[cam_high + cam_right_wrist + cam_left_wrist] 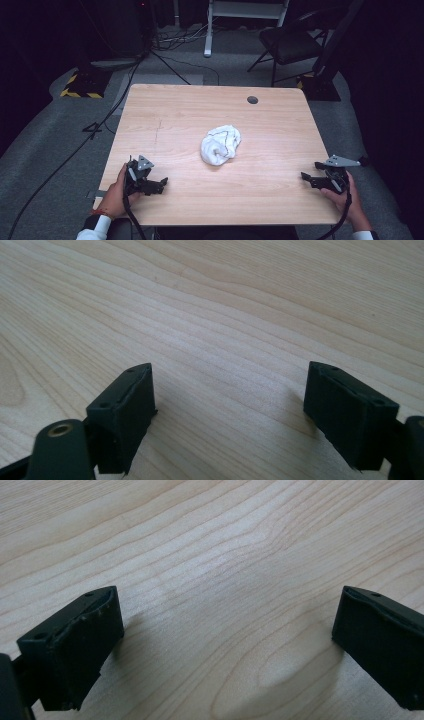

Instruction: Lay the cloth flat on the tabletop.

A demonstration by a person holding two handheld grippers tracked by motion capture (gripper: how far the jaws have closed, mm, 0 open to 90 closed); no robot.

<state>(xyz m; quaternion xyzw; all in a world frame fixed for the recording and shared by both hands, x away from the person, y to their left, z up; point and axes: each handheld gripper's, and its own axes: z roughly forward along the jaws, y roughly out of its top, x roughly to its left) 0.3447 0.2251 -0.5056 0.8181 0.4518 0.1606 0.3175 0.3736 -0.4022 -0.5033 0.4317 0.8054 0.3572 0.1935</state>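
Dark curtains and grey carpet closed in the room, with a black chair (290,42) in the upper right of the high view and cables (107,115) trailing across the floor at the left. At the middle stood a pale wooden table (175,120), its grain running in long light-brown streaks, with a small round dark hole (252,99) near its far edge.

Just right of the frame's centre lay a white cloth (220,145), crumpled into a soft rounded heap with folds and a thin dark-red line curving along one edge. It rested on the tabletop, well apart from both tools.

At the lower left of the high view the left gripper (159,184) sat low over the table in the person's left hand (114,192), a grey three-cornered plate on top and a black cable hanging off the near edge. In the left gripper view its two blocky black jaws stood wide apart at the lower corners of the frame, released, with bare wood between them and soft shadows beneath.

At the lower right the right gripper (311,172) was held in the right hand (345,197), pointing inward toward the table's middle. In the right gripper view its jaws were likewise spread wide, matt black with small screw holes, gripping nothing, with plain wood grain between them.
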